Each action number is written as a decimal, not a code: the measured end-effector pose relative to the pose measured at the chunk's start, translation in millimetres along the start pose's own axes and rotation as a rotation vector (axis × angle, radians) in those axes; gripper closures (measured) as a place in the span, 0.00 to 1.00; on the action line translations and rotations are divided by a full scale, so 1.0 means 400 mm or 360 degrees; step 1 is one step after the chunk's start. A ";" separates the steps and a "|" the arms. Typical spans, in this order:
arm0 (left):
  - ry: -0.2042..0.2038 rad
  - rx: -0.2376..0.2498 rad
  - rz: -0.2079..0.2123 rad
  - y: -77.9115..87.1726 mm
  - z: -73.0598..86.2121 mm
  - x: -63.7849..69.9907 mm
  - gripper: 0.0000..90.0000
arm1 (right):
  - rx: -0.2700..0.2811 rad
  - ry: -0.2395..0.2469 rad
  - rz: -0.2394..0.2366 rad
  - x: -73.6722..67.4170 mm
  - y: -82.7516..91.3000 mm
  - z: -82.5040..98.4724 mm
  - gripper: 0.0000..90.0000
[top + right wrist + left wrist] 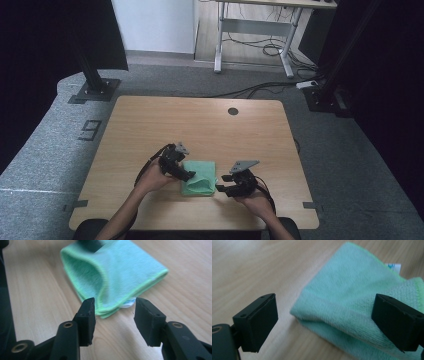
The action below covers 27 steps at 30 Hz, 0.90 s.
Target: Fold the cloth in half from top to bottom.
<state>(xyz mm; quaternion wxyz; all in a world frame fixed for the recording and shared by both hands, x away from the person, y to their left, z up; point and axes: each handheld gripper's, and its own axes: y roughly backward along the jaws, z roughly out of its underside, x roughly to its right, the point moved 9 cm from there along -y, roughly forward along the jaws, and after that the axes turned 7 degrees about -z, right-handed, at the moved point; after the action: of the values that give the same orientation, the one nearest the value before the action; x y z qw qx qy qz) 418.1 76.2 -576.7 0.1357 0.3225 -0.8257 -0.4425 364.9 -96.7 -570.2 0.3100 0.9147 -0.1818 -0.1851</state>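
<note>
A folded green microfibre cloth lies on the wooden table near its front edge. My left gripper hovers at the cloth's left side. In the left gripper view it stands wide open, and the folded edge of the cloth lies between and beyond the jaws, untouched by them. My right gripper sits just right of the cloth. In the right gripper view it is open, with the cloth's near corner and a small white label just ahead of the fingertips, not pinched.
A round cable hole sits near the table's far edge. Black stand bases rest on the grey floor at the far left and far right. A white-legged desk with cables under it stands beyond.
</note>
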 end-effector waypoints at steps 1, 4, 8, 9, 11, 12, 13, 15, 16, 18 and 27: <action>-0.0003 -0.0005 0.0002 0.000 0.007 0.001 0.07 | 0.0013 -0.0008 0.0009 0.006 0.000 -0.005 0.53; 0.0005 -0.0009 0.0010 0.002 0.033 0.005 0.07 | 0.0042 -0.0023 0.0024 0.014 -0.007 -0.019 0.49; 0.0021 -0.0007 0.0013 0.008 0.059 0.009 0.07 | 0.0062 -0.0055 0.0049 0.026 -0.035 -0.040 0.40; 0.0030 -0.0003 0.0012 0.010 0.065 0.011 0.07 | 0.0064 -0.0070 0.0055 0.030 -0.043 -0.044 0.38; 0.0044 0.0006 0.0013 0.011 0.077 0.015 0.07 | 0.0058 -0.0100 0.0072 0.039 -0.062 -0.048 0.32; 0.0045 0.0006 0.0009 0.011 0.085 0.017 0.07 | 0.0051 -0.0108 0.0083 0.043 -0.072 -0.048 0.30; 0.0044 0.0006 0.0006 0.012 0.091 0.017 0.07 | 0.0036 -0.0112 0.0099 0.045 -0.083 -0.044 0.28; 0.0055 0.0030 -0.0016 0.010 0.103 0.018 0.07 | 0.0004 -0.0107 0.0123 0.045 -0.097 -0.033 0.25; 0.0054 0.0043 -0.0028 0.008 0.107 0.017 0.07 | -0.0016 -0.0102 0.0142 0.045 -0.101 -0.025 0.24; 0.0060 0.0052 -0.0050 0.004 0.114 0.015 0.07 | -0.0057 -0.0081 0.0188 0.047 -0.105 -0.010 0.23; 0.0029 0.0099 -0.0138 -0.003 0.122 0.010 0.05 | -0.0098 -0.0078 0.0248 0.060 -0.110 0.018 0.25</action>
<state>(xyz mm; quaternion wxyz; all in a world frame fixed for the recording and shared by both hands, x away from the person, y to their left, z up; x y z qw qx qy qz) 390.8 104.4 -605.7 0.1137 0.3659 -0.8231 -0.4191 392.0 -78.4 -609.1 0.3469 0.8830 -0.2542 -0.1883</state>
